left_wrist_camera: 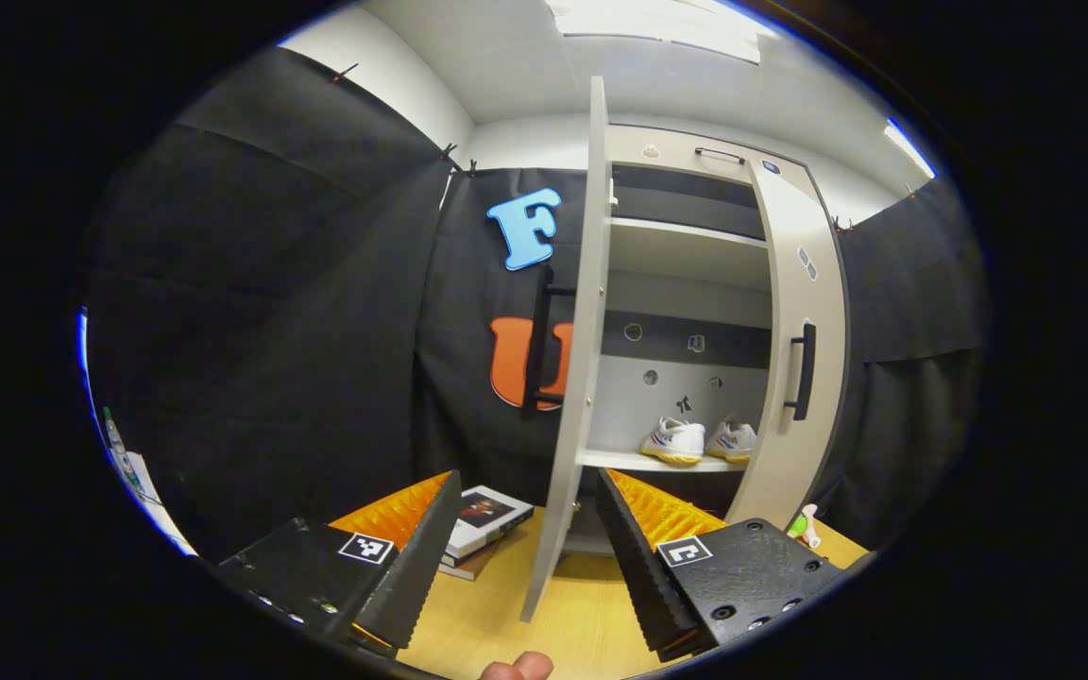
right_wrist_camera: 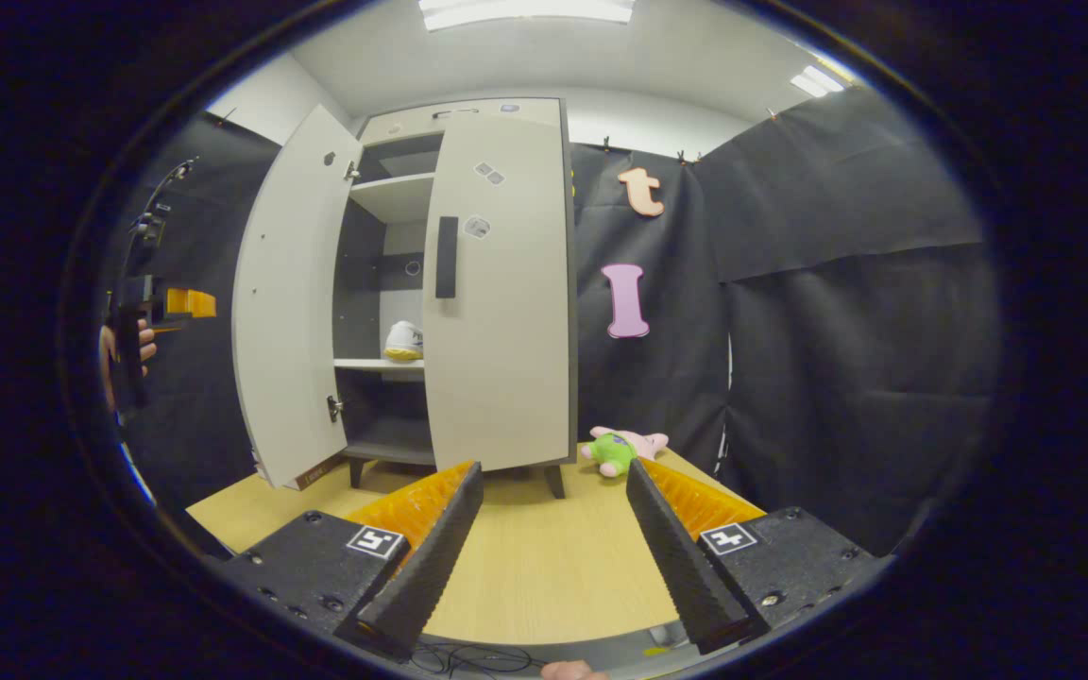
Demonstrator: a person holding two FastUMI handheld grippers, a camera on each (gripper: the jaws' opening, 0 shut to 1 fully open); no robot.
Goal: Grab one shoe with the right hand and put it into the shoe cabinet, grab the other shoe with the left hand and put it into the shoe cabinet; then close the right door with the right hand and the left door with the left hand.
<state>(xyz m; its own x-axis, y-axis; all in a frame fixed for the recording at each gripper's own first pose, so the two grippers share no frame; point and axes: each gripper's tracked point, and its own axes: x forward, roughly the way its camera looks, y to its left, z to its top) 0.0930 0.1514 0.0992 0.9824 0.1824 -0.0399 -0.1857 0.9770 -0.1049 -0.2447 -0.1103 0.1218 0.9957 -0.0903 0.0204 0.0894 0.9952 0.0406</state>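
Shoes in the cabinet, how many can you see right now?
2. Both sit side by side on the lower shelf of the cabinet: the left shoe and the right shoe, partly hidden behind the right door.

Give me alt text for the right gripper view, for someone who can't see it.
A pale shoe cabinet stands on a wooden table, its right door nearly shut and its left door swung open, with a white shoe on a shelf inside. The right gripper is open and empty in the foreground; a plush toy lies beside the cabinet.
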